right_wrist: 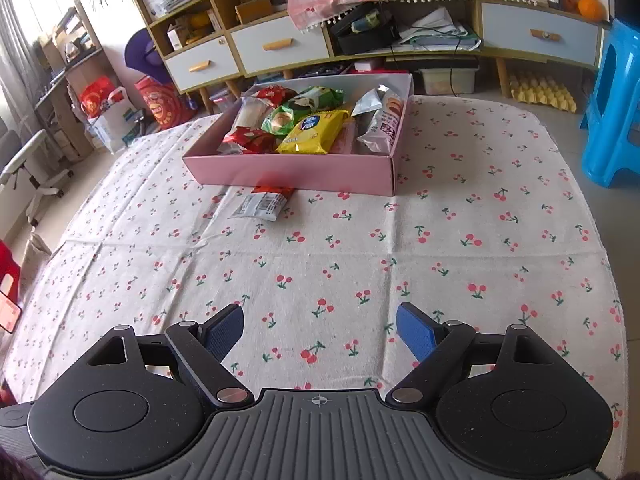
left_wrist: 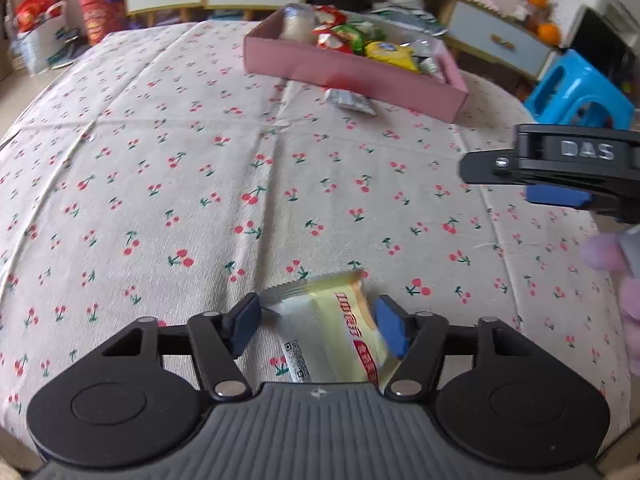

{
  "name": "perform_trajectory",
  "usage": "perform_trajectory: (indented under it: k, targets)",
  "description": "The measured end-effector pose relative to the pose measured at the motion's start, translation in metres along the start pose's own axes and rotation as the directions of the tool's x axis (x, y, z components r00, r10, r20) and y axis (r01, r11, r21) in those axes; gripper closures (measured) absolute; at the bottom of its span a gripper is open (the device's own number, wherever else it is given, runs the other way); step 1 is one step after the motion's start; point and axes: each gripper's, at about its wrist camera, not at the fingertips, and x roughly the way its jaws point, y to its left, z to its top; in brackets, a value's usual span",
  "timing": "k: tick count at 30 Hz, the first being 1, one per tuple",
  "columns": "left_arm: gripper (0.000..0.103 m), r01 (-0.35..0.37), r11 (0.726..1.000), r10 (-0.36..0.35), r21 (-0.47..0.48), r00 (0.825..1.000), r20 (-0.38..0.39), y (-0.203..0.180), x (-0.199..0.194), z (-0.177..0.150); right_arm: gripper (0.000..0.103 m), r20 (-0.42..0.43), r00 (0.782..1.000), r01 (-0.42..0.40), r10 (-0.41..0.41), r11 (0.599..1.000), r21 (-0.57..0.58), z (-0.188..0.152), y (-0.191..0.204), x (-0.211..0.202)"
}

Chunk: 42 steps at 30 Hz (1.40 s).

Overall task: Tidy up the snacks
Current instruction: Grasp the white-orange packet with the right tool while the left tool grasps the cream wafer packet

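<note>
A pale yellow snack packet (left_wrist: pixel 332 332) with red print lies on the cherry-print cloth (left_wrist: pixel 160 184), between the blue pads of my left gripper (left_wrist: pixel 318 322). Both pads touch its sides, so the gripper is shut on it. My right gripper (right_wrist: pixel 320 332) hangs open over bare cloth, nothing between its fingers; it also shows side-on as the right gripper (left_wrist: pixel 500 176) in the left wrist view. A pink box (right_wrist: pixel 288 170) at the far side holds several snack packs; the same pink box (left_wrist: pixel 352 76) shows in the left wrist view.
A silver and red packet (right_wrist: pixel 262 204) lies on the cloth just in front of the box. A blue plastic stool (right_wrist: pixel 616 100) stands off the right edge. Cabinets with drawers (right_wrist: pixel 280 48) line the back wall. A person's hand (left_wrist: pixel 616 276) shows at the right.
</note>
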Motion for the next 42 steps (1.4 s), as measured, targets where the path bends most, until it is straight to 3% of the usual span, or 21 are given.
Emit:
perform_trajectory:
  k: [9, 15, 20, 26, 30, 32, 38, 42]
  targets:
    - [0.053, 0.111, 0.993, -0.112, 0.035, 0.994, 0.014, 0.022, -0.005, 0.010, 0.017, -0.008, 1.000, 0.017, -0.017, 1.000, -0.013, 0.006, 0.017, 0.016]
    - [0.053, 0.093, 0.993, -0.099, 0.077, 0.993, 0.068, 0.042, -0.001, 0.036, 0.017, -0.002, 1.000, 0.024, -0.024, 1.000, -0.019, 0.018, 0.030, 0.031]
    - [0.052, 0.069, 0.997, -0.071, 0.025, 0.992, 0.107, 0.072, 0.009, 0.062, 0.017, 0.010, 1.000, 0.028, -0.028, 1.000, 0.013, 0.029, 0.035, 0.051]
    - [0.052, 0.021, 0.999, -0.027, 0.036, 0.987, 0.157, 0.089, 0.018, 0.076, 0.017, 0.045, 0.999, 0.029, -0.030, 0.999, 0.026, 0.039, 0.049, 0.078]
    - [0.048, 0.027, 1.000, -0.028, 0.008, 0.989, 0.144, 0.092, 0.020, 0.076, 0.018, 0.045, 0.999, 0.024, -0.025, 1.000, 0.014, 0.045, 0.058, 0.097]
    - [0.034, 0.022, 1.000, -0.022, 0.004, 0.990, 0.140, 0.092, 0.020, 0.073, 0.018, 0.053, 0.998, 0.035, -0.037, 0.999, 0.025, 0.050, 0.060, 0.104]
    - [0.029, 0.024, 1.000, -0.022, -0.019, 0.994, 0.105, 0.091, 0.023, 0.074, 0.022, 0.066, 0.995, 0.066, -0.068, 0.997, 0.039, 0.061, 0.066, 0.125]
    - [0.028, 0.009, 1.000, -0.006, -0.026, 0.996, 0.088, 0.089, 0.027, 0.074, 0.039, 0.090, 0.987, 0.138, -0.135, 0.990, -0.030, 0.064, 0.078, 0.134]
